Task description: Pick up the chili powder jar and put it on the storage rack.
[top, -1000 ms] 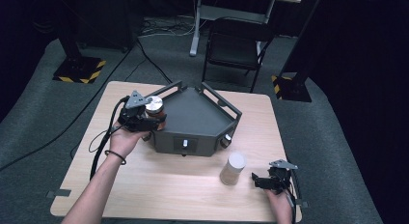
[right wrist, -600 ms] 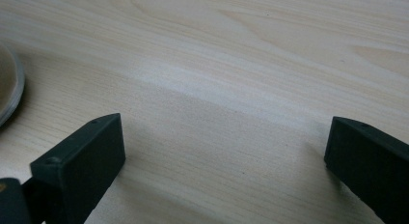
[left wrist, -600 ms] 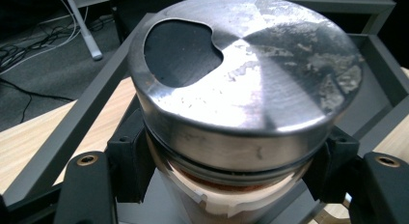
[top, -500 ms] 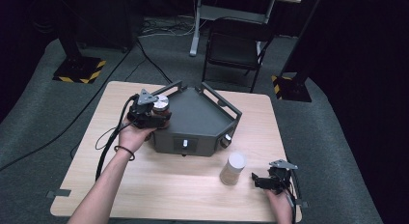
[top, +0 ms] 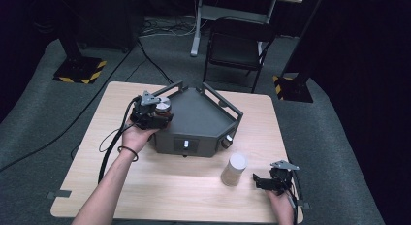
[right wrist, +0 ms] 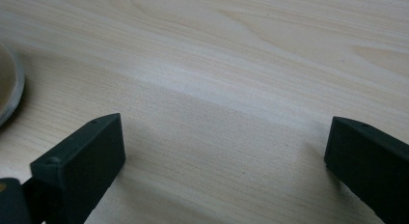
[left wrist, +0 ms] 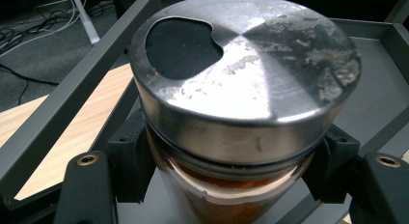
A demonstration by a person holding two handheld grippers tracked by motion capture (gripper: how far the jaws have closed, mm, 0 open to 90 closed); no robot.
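Observation:
A glass spice jar (left wrist: 241, 74) with a steel lid and orange powder inside is clamped between the jaws of my left gripper (left wrist: 236, 171). In the high view the jar (top: 163, 107) and the left gripper (top: 157, 116) are at the left corner of a dark grey angular rack (top: 203, 118). I cannot tell whether the jar's base touches the rack floor. My right gripper (top: 261, 181) lies low at the table's front right with its jaws wide apart over bare wood (right wrist: 224, 156). A white cylindrical container (top: 234, 169) stands just left of it.
The rack has raised rails (left wrist: 72, 93) along its back edges and knobs on its front face (top: 185, 144). A rim of the white container (right wrist: 7, 84) edges the right gripper view. A black chair (top: 237, 50) stands behind the wooden table (top: 160, 186).
My left gripper has carried the spice jar a little to the right, further over the rack's left corner. The right gripper has stayed put.

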